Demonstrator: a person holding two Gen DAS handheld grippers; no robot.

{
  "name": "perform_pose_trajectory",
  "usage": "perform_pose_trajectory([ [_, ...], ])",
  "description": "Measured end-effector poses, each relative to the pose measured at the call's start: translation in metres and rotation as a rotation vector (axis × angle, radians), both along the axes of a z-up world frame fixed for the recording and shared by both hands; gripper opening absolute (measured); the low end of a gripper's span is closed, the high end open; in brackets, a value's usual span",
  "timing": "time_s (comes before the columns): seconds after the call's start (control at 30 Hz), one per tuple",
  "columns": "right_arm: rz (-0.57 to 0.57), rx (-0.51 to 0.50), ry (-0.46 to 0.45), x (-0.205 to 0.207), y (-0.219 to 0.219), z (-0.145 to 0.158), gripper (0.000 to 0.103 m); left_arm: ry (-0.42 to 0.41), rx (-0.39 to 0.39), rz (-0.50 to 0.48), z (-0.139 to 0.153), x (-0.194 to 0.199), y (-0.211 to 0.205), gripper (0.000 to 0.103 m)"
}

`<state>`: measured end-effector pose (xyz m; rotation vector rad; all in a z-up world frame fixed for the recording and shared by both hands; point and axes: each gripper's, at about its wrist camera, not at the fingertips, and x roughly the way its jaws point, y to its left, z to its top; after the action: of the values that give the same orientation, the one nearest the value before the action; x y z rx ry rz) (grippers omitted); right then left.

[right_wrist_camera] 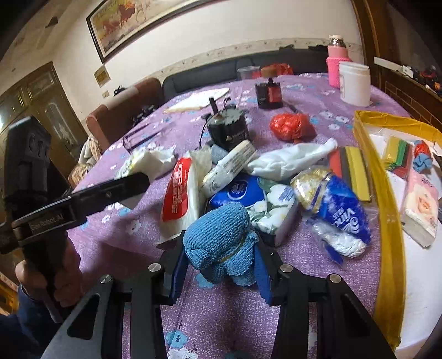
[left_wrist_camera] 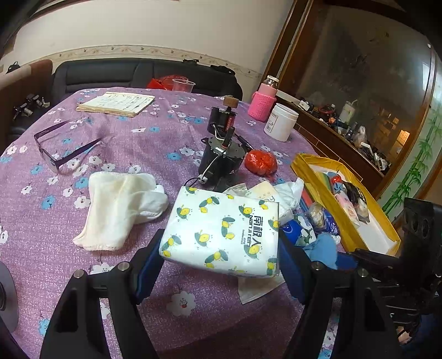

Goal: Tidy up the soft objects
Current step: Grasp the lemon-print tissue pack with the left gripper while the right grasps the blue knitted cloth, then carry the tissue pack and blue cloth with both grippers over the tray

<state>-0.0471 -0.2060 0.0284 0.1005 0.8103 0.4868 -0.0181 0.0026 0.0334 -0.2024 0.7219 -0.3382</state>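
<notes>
My left hand-held gripper (left_wrist_camera: 219, 261) is clamped on the lemon-print tissue pack (left_wrist_camera: 221, 232), pads on both short sides, pack lifted a bit off the purple table (left_wrist_camera: 124, 154) w/ its far end over the pile. My right hand-held gripper (right_wrist_camera: 221, 265) has the blue cloth (right_wrist_camera: 221, 237) between its pads, squeezed on both sides, jaws abt halfway in. Cloth sits at the near edge of the pile, just in front of the blue wipes pack (right_wrist_camera: 237, 190). Yellow tray (right_wrist_camera: 367, 154) is to the right, near but apart.

A dark sofa (left_wrist_camera: 143, 74) lines the cream wall (left_wrist_camera: 165, 24) (framed painting (right_wrist_camera: 143, 19) above), beside a wooden cabinet (left_wrist_camera: 345, 69).
</notes>
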Motion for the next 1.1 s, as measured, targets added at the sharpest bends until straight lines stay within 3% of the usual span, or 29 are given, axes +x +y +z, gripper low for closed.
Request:
perform_pose_trajectory([
  [0.23, -0.015, 0.011, -0.082, -0.015, -0.005, 0.014, 0.046, -0.019, 0.030, 0.006, 0.006, -0.007, -0.006, 0.075],
  [0.47, -0.072, 0.055, -0.155, -0.029, -0.032, 0.039, 0.046, -0.045, 0.030, -0.064, 0.024, -0.020, -0.037, 0.075],
  [1.1, -0.386, 0.207, -0.151, -0.041, -0.170, 0.058, 0.046, -0.069, 0.105, -0.329, 0.044, -0.035, -0.172, 0.075],
])
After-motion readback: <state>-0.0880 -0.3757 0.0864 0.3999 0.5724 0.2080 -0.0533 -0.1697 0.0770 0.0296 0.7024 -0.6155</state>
